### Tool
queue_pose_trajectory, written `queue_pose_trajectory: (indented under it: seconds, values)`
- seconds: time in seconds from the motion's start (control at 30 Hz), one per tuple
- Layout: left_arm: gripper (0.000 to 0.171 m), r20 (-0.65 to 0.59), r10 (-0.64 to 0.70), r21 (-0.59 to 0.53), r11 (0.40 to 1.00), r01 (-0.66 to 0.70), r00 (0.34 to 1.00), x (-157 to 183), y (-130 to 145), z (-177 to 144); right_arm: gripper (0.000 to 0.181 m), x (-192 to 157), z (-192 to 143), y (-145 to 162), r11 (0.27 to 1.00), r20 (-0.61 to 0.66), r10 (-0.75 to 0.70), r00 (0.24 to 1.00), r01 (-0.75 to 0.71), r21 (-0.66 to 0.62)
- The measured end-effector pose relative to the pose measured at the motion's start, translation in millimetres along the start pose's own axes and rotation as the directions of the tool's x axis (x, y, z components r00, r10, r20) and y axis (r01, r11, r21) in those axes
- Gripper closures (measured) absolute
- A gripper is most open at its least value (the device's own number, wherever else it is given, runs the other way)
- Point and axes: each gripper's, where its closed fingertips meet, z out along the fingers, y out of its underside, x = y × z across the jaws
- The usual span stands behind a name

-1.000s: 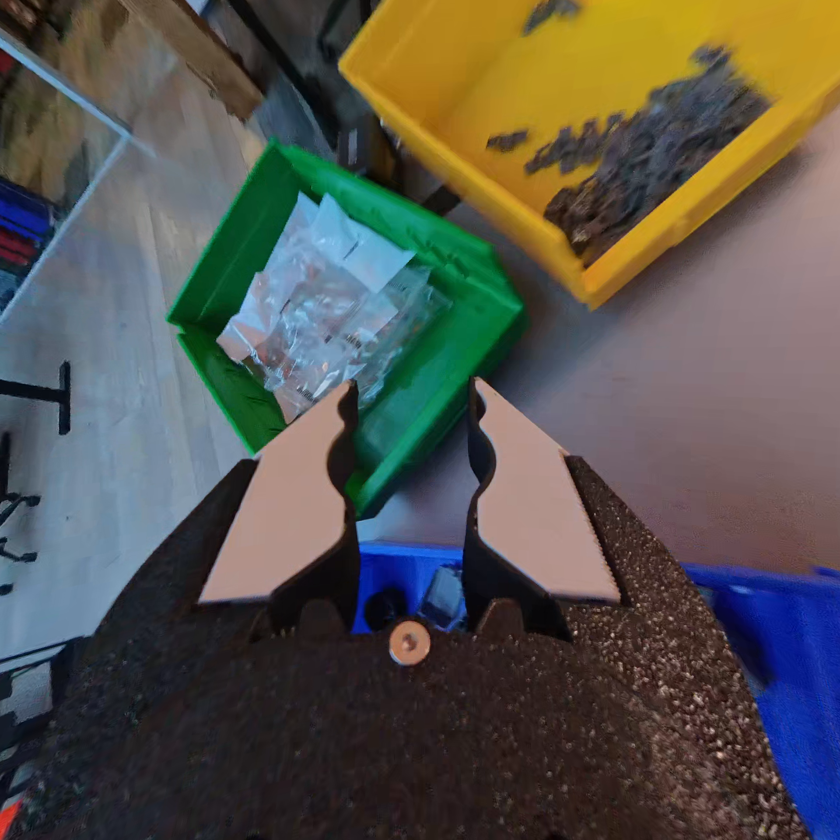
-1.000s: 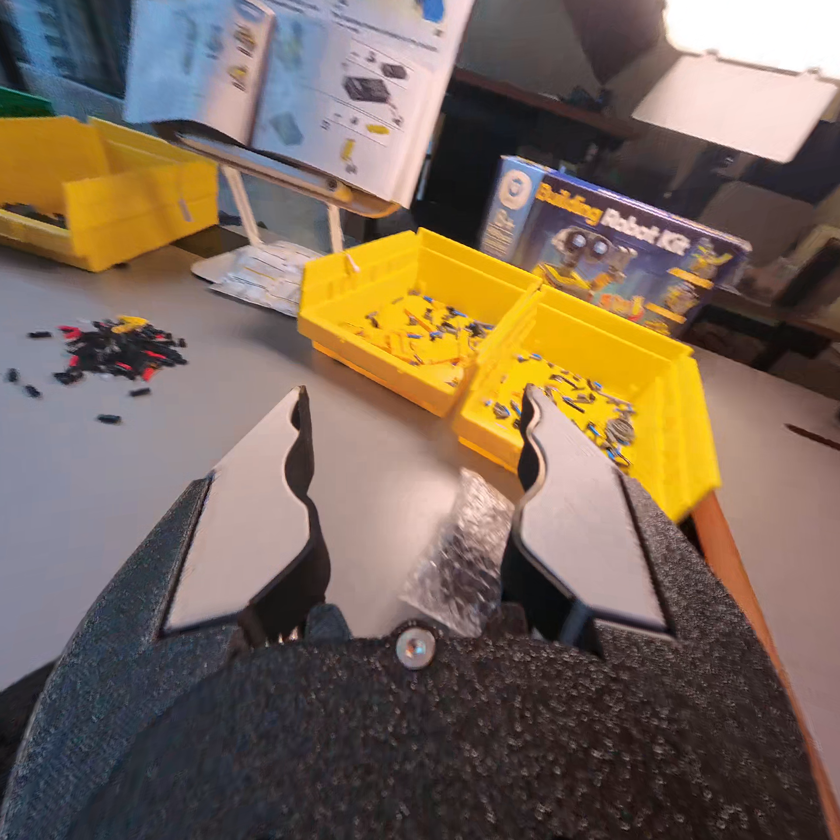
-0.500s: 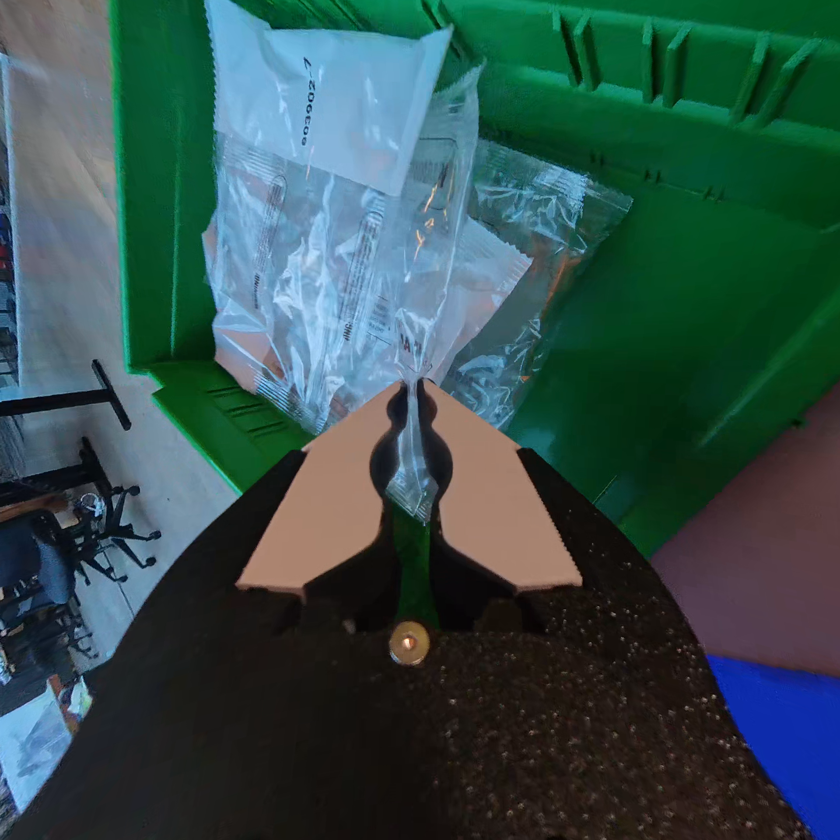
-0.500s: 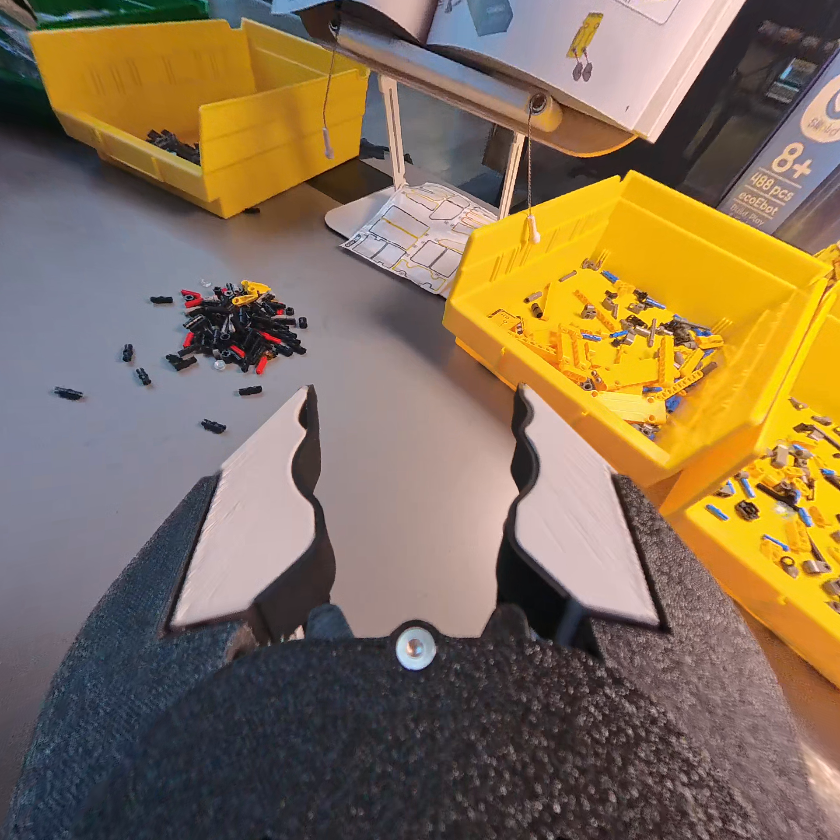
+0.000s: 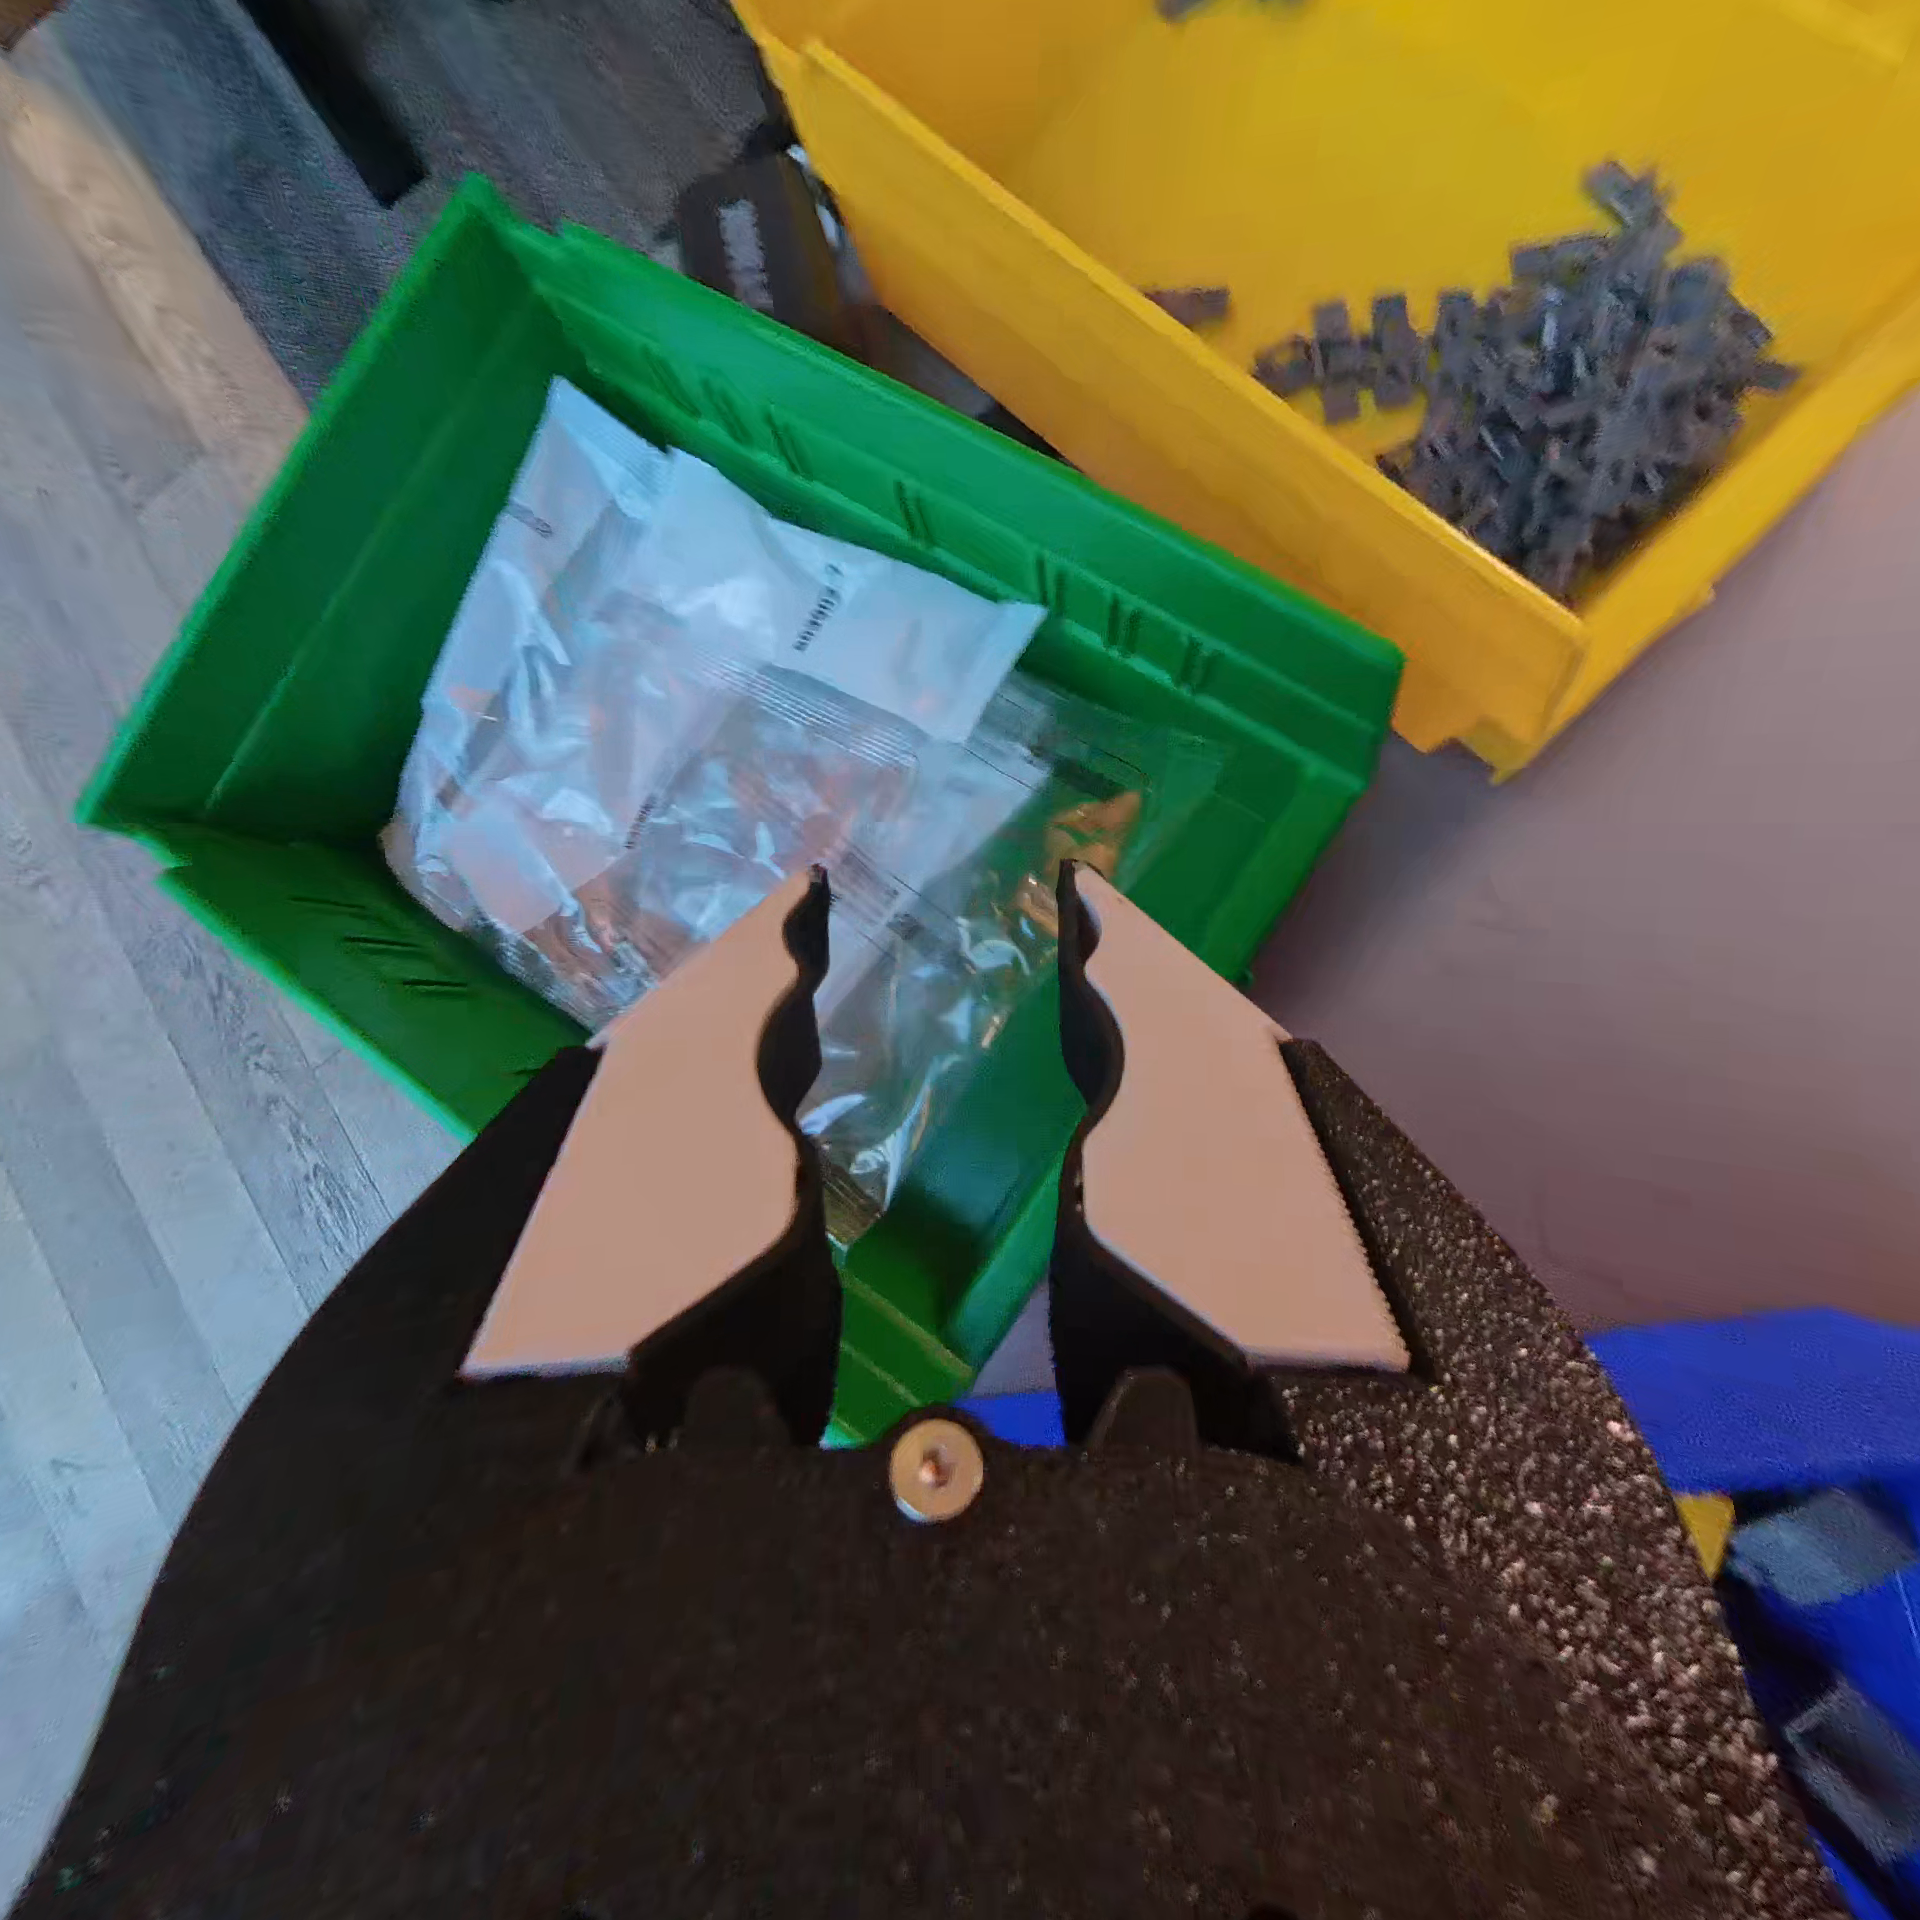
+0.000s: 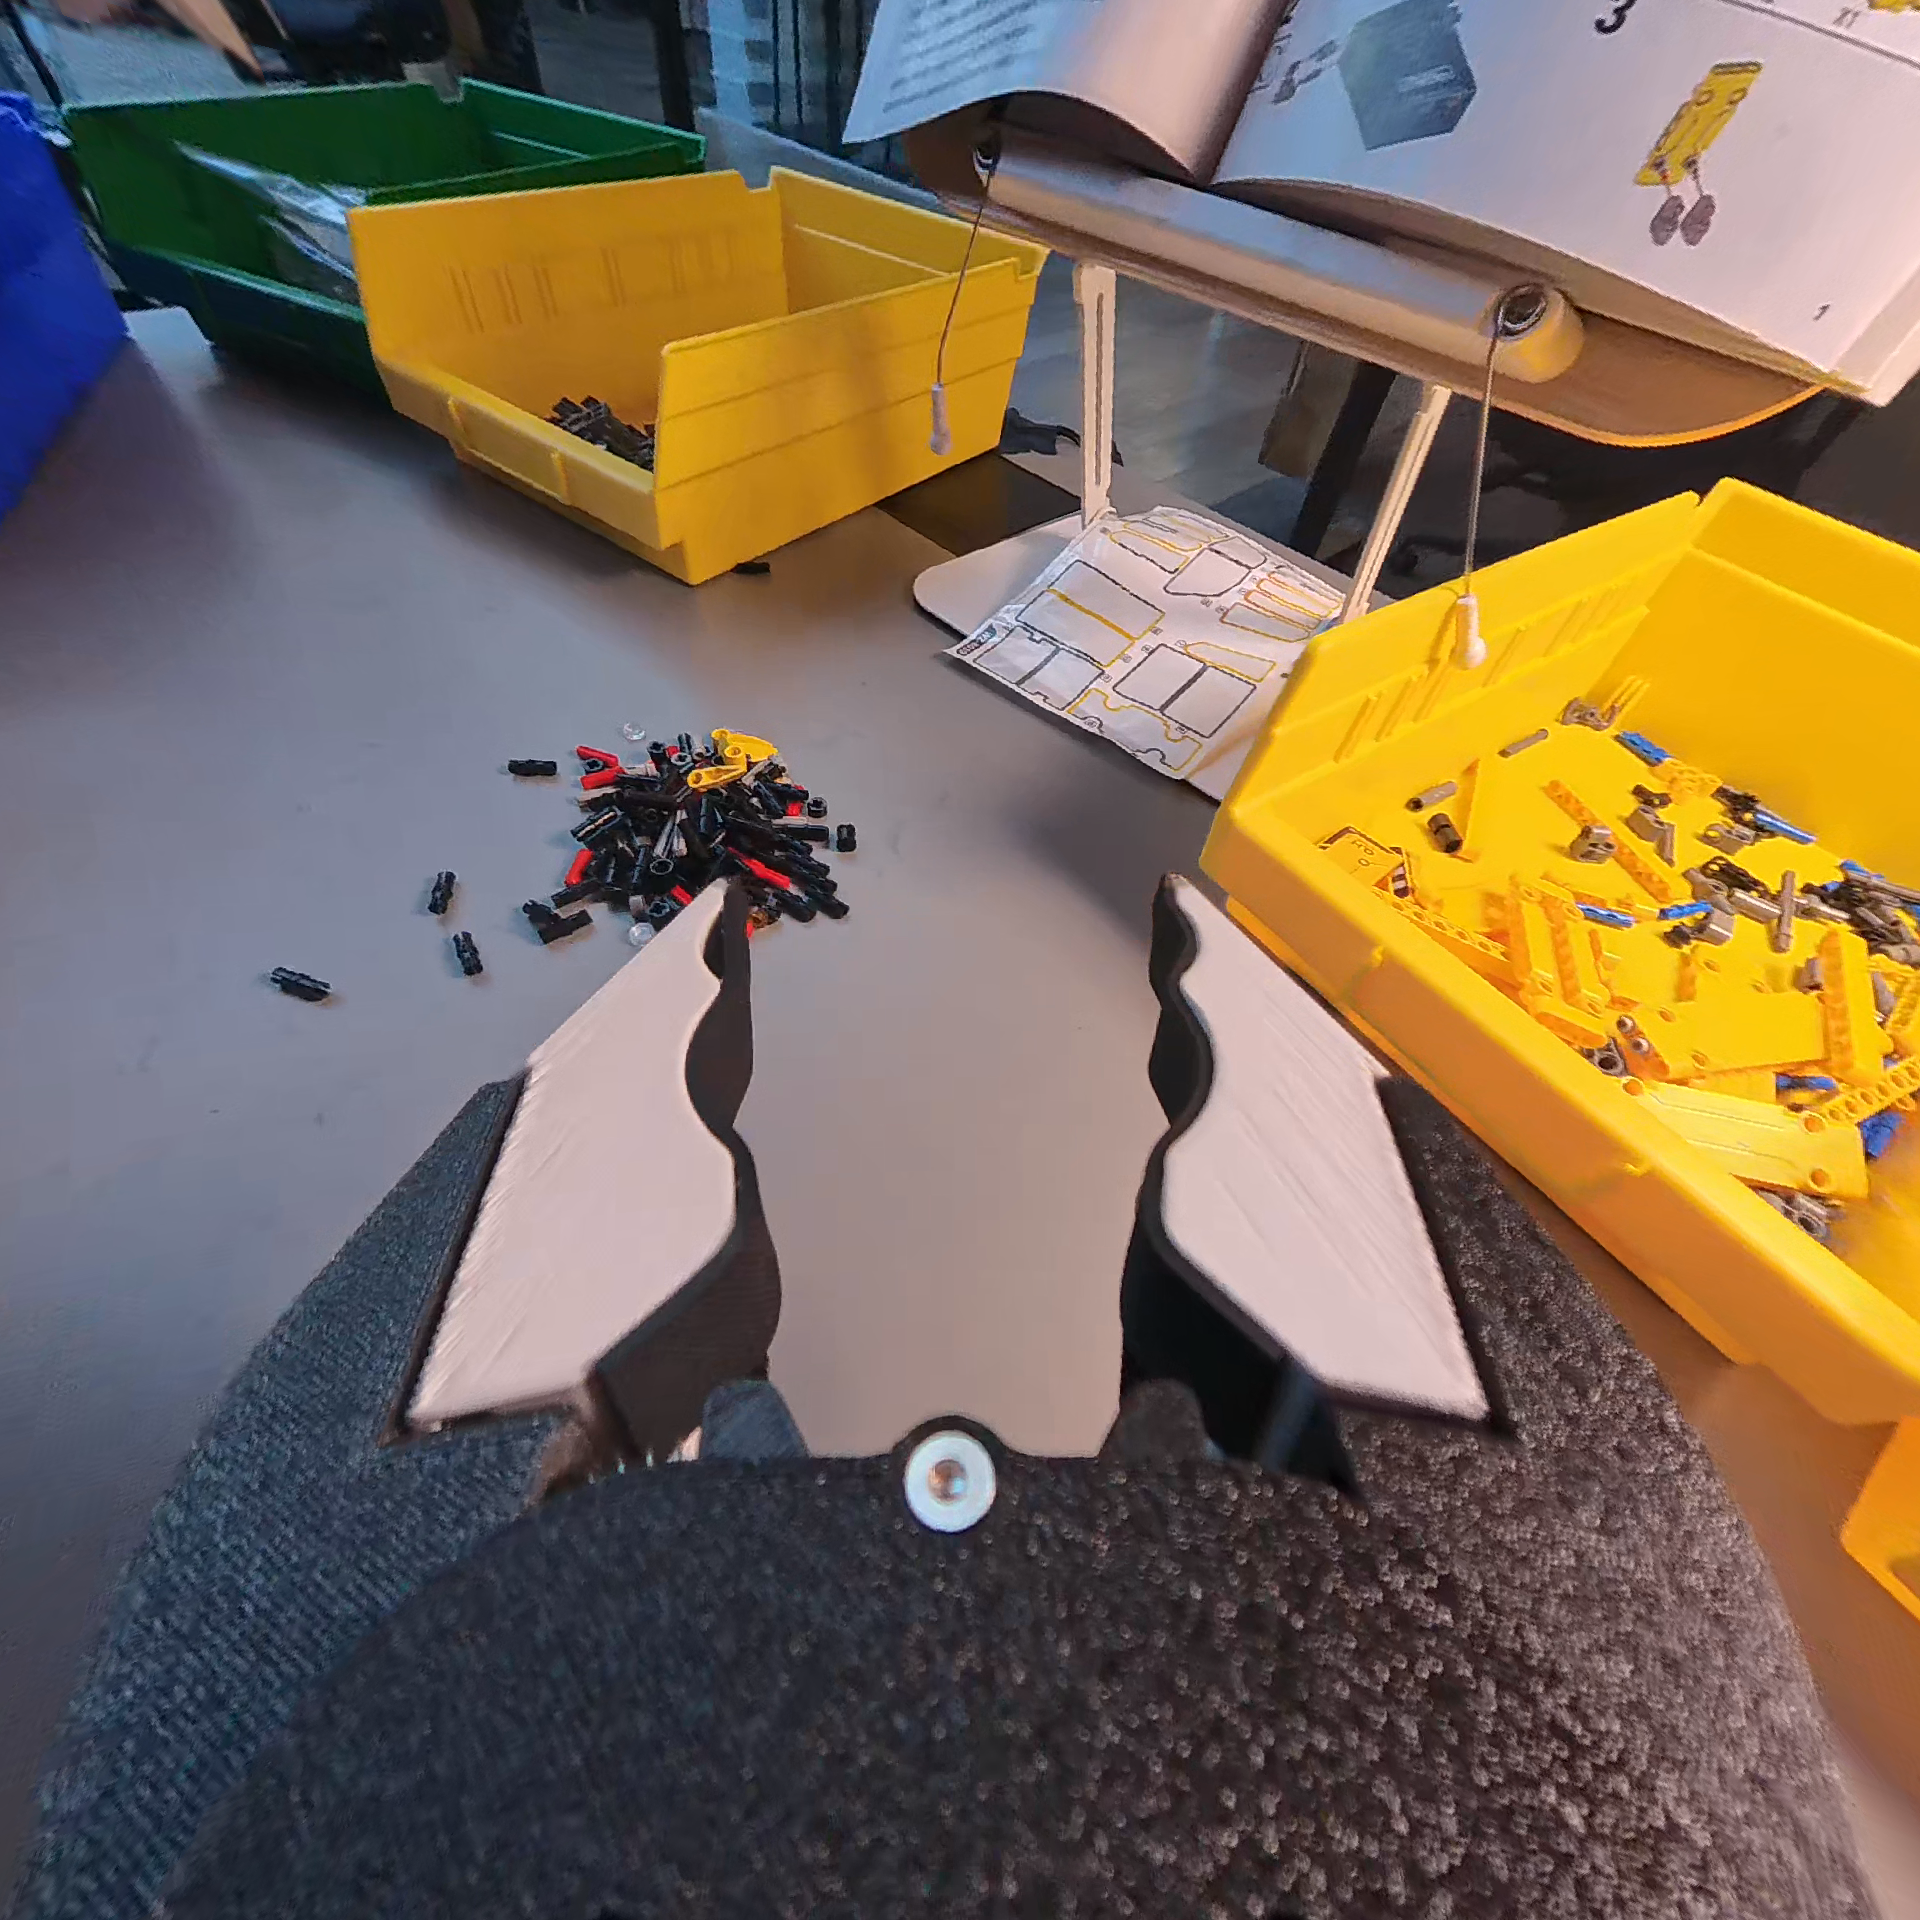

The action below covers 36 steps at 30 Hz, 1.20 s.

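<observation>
1. The left gripper (image 5: 940, 894), clamped on a clear bag (image 5: 904, 1029) half a second ago, is now hovering over the green bin (image 5: 312, 623), jaws apart; the bag is lying inside.
2. The right gripper (image 6: 951, 899) is hovering over the counter (image 6: 260, 644), jaws apart, near the loose pin pile (image 6: 696, 831).

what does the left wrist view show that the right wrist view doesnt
Only the left wrist view: the clear plastic bags seen from above, the open left gripper over them, and wood floor.

Only the right wrist view: the open right gripper, a loose pile of small parts, a booklet on a stand, a printed sheet, and a yellow bin of yellow pieces.

Both: the green bin and the yellow bin of dark parts.
</observation>
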Motion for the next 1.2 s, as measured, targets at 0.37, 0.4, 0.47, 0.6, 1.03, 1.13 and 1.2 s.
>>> queue_pose_trajectory:
  seconds: [0.37,0.4,0.47,0.6,1.03,1.13,1.2]
  values:
    - [0.136,0.158,-0.566,-0.155,0.795,0.587,0.809,-61,21,92,0.108,8,-2,10,0.999,-0.034,0.039,0.999,-0.039,-0.004]
    - [0.160,0.156,-0.549,-0.162,0.806,0.569,0.821,-61,20,94,0.109,8,-2,11,0.999,-0.036,0.036,0.999,-0.037,-0.006]
    - [0.171,0.111,-0.475,-0.157,0.859,0.487,0.873,-56,10,91,0.110,10,-1,11,1.000,-0.041,0.026,0.999,-0.026,-0.005]
    - [0.171,0.166,-0.391,0.017,0.919,0.393,0.905,-71,-32,31,0.111,10,1,11,1.000,-0.027,0.021,0.999,-0.021,0.016]
    - [0.171,0.079,0.526,0.205,0.823,-0.530,0.847,228,-136,-83,0.090,-81,12,-57,0.988,0.375,-0.022,0.927,-0.037,0.148]
    - [0.171,0.002,0.702,0.273,0.685,-0.676,0.712,347,-121,-34,0.093,-106,17,-81,0.983,0.446,-0.053,0.894,-0.033,0.183]
    - [0.171,-0.031,0.771,0.319,0.611,-0.725,0.636,411,-109,-2,0.096,-114,24,-81,0.986,0.474,-0.036,0.880,-0.045,0.158]
